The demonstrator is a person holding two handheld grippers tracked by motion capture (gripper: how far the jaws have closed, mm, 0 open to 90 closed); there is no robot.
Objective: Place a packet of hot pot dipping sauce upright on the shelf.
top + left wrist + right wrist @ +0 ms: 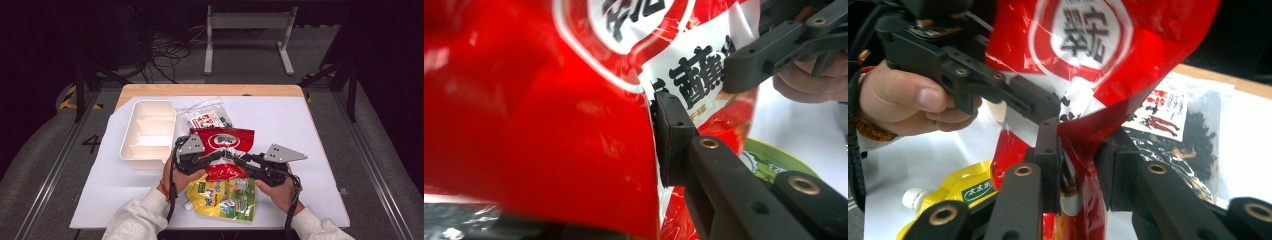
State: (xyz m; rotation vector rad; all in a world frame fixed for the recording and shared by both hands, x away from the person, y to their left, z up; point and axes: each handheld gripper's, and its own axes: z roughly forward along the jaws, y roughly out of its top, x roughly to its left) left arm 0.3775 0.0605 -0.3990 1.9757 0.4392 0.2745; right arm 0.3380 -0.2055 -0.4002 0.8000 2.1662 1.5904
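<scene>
Forearms in pale sleeves enter at the bottom of the high view. Left gripper (212, 159) and right gripper (239, 161) both clamp the red pouch (222, 145), held above the white tabletop (280, 125) between the hands. Its white oval carries bold black Chinese characters. Just beneath lies a yellow spout pouch (222, 199); behind, a clear packet (207, 116) with a red-and-white label beside a white divided tray (147, 132). Beyond the table: grey floor, cables, a metal stand.
</scene>
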